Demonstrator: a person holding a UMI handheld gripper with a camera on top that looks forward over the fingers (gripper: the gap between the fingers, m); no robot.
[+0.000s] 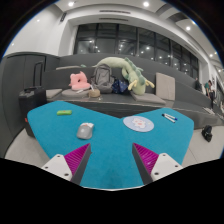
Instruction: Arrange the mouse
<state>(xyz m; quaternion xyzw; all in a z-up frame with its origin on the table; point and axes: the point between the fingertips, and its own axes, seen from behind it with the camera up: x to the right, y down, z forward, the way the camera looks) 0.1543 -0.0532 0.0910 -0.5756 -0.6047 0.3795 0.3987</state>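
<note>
One grey mouse on the teal mat, just beyond the wide-open, empty gripper.

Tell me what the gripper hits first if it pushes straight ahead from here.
Probably nothing soon: the open gripper points between the mouse and the disc, over bare teal table. Depth is unclear.

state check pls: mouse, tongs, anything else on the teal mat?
mouse: resting flat on the mat, untouched, beyond the tongs' left finger
tongs: open, nothing between the fingers
teal mat: lying flat on the table
round disc: lying flat on the mat, right of the mouse
small green item: lying on the mat's far left part
</note>
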